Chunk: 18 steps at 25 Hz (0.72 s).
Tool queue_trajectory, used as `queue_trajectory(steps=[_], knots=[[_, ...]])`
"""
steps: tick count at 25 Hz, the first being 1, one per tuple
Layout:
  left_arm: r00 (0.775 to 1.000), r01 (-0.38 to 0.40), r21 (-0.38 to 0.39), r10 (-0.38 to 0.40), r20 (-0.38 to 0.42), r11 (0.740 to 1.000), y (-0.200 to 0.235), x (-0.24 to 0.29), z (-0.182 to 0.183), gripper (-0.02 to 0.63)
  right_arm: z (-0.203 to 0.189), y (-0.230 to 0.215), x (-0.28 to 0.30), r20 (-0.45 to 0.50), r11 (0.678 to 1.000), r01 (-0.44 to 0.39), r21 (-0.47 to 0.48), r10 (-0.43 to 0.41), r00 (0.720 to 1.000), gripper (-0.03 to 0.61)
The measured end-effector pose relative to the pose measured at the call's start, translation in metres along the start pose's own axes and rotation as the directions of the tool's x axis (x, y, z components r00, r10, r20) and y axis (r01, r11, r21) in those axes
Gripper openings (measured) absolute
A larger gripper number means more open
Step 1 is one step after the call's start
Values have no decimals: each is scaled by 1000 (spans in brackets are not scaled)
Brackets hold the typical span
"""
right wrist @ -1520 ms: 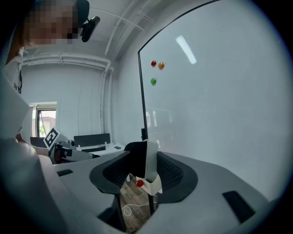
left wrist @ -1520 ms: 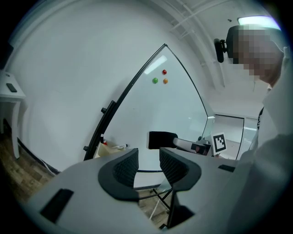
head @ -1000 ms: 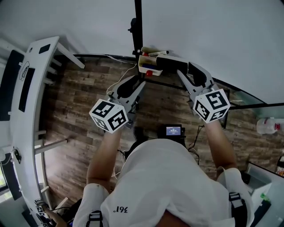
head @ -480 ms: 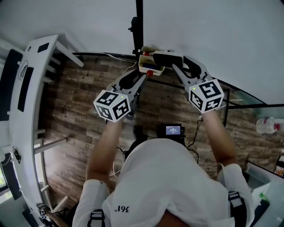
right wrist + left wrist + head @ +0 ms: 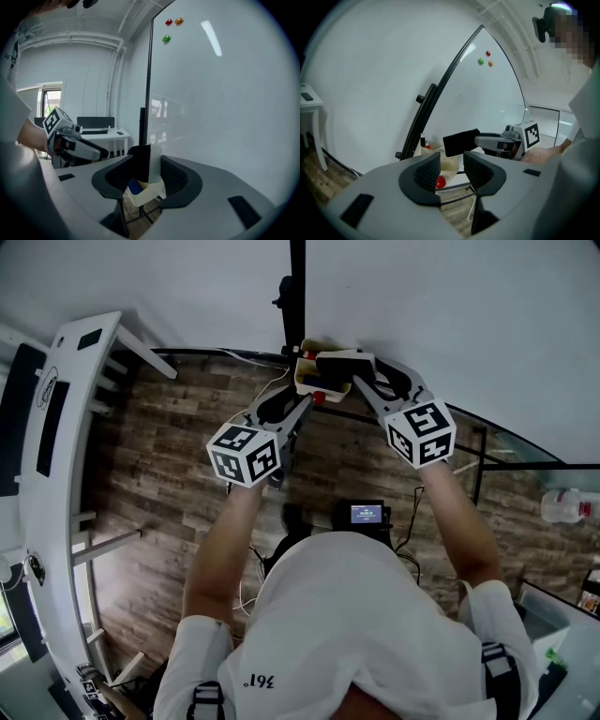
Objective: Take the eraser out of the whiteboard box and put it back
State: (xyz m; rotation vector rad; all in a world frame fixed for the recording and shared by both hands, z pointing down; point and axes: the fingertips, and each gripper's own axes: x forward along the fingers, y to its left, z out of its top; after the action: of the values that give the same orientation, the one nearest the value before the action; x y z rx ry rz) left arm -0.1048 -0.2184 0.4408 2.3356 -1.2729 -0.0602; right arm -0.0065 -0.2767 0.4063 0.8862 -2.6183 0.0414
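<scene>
The eraser [image 5: 336,365], black felt with a white back, is clamped upright between the jaws of my right gripper [image 5: 352,373], just above the cream whiteboard box [image 5: 306,382]. The right gripper view shows the eraser [image 5: 146,163] filling the jaw gap, with the box [image 5: 149,193] and a blue thing inside it right below. My left gripper [image 5: 304,405] hovers in front of the box, open and holding nothing. In the left gripper view its jaws [image 5: 452,169] frame the box [image 5: 446,162], a red knob [image 5: 440,182], and the eraser [image 5: 461,142] on the right gripper.
The whiteboard [image 5: 450,324] fills the far side, with a black stand pole [image 5: 296,287] beside the box and coloured magnets [image 5: 487,54] higher up. A white desk [image 5: 66,427] stands at the left. A small screen device [image 5: 366,516] and cables lie on the wood floor.
Both grippers have moved forward towards the whiteboard and lower. The eraser in the right gripper has come from beside the box to just over it.
</scene>
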Motion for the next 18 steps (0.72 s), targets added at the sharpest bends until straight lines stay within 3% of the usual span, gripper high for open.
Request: queue_trajectory(steps=[18], knots=[[998,-26,-55,23,-62,998,24,15,-27,150,-30,17,38,-104,989,-82,-123,70,992,195]])
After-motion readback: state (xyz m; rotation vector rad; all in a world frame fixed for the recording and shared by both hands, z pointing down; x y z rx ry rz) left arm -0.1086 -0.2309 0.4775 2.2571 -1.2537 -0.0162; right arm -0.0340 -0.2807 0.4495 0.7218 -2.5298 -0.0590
